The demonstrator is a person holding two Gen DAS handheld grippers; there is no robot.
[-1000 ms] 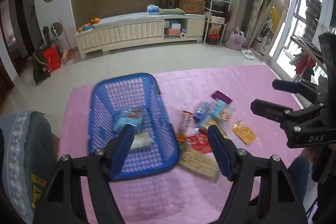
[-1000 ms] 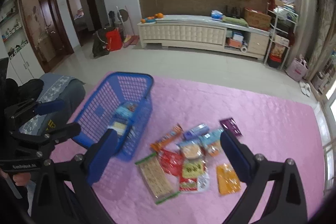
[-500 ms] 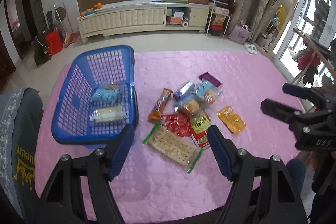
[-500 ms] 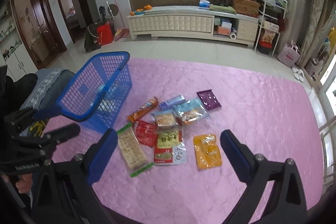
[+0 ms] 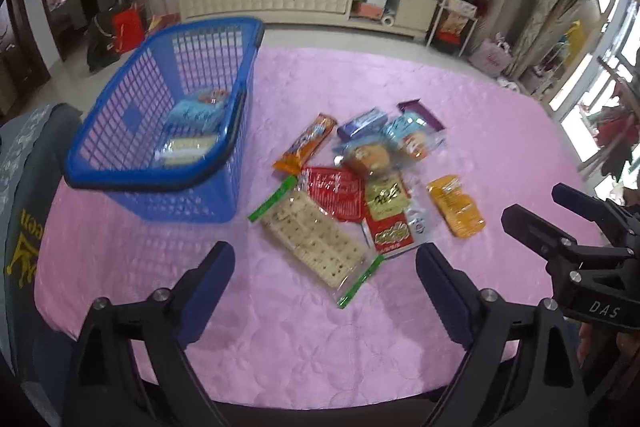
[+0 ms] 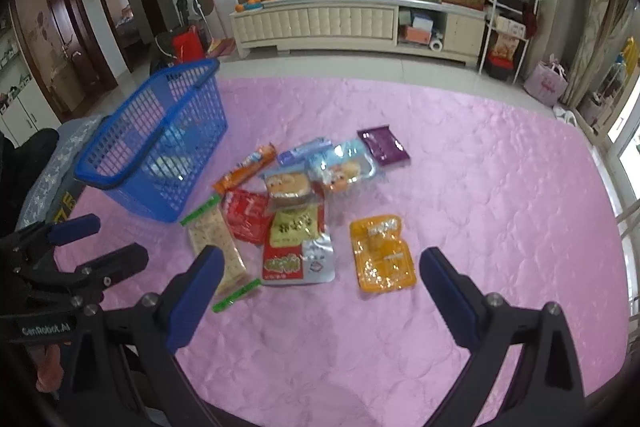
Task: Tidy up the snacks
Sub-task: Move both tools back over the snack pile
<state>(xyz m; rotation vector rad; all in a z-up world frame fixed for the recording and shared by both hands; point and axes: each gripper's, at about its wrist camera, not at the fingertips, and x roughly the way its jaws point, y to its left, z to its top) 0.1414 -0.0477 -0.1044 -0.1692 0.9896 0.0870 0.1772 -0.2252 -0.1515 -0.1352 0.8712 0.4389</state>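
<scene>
1. Now the left gripper (image 5: 322, 269) is hanging above the near edge of the snack pile, its jaws having just been opening wider, with nothing between them; it is released and empty.
2. Compared with a second ago, both grippers are sitting lower and closer to the pile, so the packets are filling more of each view.
3. The right gripper (image 6: 320, 275) is also standing wide open and empty, pointing down just short of the pile, with the orange tray pack (image 6: 382, 253) lying nearest its right finger.
4. The cracker sleeve (image 5: 312, 237) is lying at the pile's near-left corner, closest to the left gripper's gap.
5. The blue basket (image 5: 132, 183) is standing just left of the pile, already holding two packets.
6. Judging from this, another pick is being set up, and most of the pile on the pink cloth (image 5: 360, 347) is still waiting to go in.
</scene>
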